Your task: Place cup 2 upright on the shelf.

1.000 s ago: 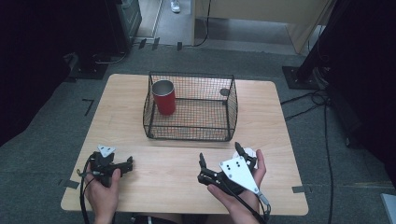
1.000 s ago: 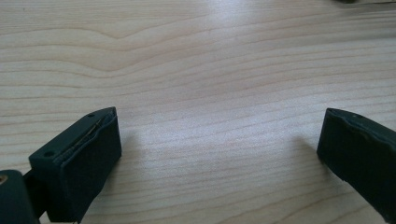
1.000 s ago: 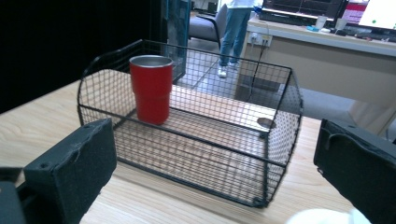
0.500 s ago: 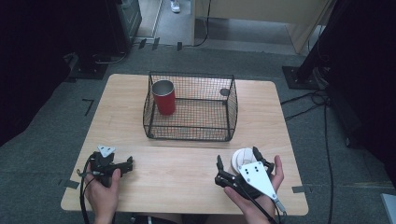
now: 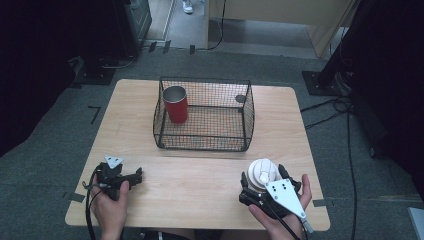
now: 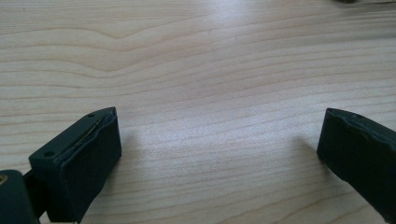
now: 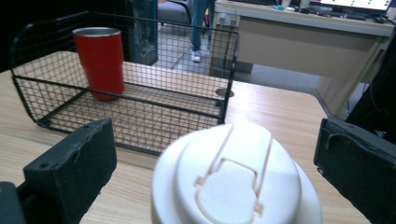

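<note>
We are holding the right gripper low over the near right part of the wooden table, our right hand wrapped under it from the near edge and its grey three-cornered plate facing up. Its jaws are standing wide apart on either side of a white lidded cup, and in the right gripper view the cup's white lid is sitting between the two black pads without touching either, so nothing is being gripped. The cup is standing on the table just in front of that hand, well apart from the black wire basket at the middle of the table. A red tumbler is standing upright in the basket's far left corner.

We are resting the left gripper at the near left of the table, our left hand behind it and its cable trailing toward the edge. In the left gripper view its jaws are open wide over bare wood, holding nothing.

Compared with half a second ago, the right gripper is sitting farther forward and has closed in around the cup, which then was lying just beyond its tips. The left gripper, the basket and the tumbler are staying where they were.
</note>
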### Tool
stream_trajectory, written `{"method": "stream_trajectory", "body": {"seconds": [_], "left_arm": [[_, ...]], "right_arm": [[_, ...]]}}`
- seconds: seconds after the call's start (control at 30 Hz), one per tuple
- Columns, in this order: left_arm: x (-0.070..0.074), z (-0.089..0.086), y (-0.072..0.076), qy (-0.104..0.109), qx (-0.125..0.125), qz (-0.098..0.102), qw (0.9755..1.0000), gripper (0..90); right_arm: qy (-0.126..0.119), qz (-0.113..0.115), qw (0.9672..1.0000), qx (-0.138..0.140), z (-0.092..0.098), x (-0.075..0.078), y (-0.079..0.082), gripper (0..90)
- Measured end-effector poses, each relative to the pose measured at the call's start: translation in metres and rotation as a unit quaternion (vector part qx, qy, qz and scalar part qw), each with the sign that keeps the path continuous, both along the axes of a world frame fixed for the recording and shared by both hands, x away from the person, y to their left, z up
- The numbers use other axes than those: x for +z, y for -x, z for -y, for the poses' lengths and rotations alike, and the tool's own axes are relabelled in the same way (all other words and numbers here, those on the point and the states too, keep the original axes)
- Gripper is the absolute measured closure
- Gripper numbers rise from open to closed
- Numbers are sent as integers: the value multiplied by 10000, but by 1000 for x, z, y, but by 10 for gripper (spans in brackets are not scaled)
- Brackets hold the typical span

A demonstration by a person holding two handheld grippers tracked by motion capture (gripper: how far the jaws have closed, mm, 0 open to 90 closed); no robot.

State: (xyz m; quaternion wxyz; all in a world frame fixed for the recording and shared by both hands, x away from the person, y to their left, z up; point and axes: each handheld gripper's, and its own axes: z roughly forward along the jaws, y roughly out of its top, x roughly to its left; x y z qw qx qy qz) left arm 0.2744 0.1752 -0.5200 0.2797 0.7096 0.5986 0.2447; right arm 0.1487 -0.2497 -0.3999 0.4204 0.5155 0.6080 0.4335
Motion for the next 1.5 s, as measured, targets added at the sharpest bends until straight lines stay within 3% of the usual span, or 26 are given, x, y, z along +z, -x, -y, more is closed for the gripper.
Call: {"method": "stream_trajectory", "body": {"seconds": [0.3,0.57,0.87,1.27,1.5], "left_arm": [[0,0,0,1,1,0,10000,4],[0,0,0,1,1,1,10000,4],[0,0,0,10,7,13,10000,4],[0,0,0,5,3,6,10000,4],[0,0,0,5,3,6,10000,4]], "right_arm": [[4,-46,9999,-110,4,-17,-1,0],[-75,-234,9995,-199,7,-31,-6,0],[-124,-347,9992,-122,8,-44,-11,0],[-265,-397,9986,-214,8,-64,-15,87],[-337,-255,9989,-207,8,-72,-18,152]]}}
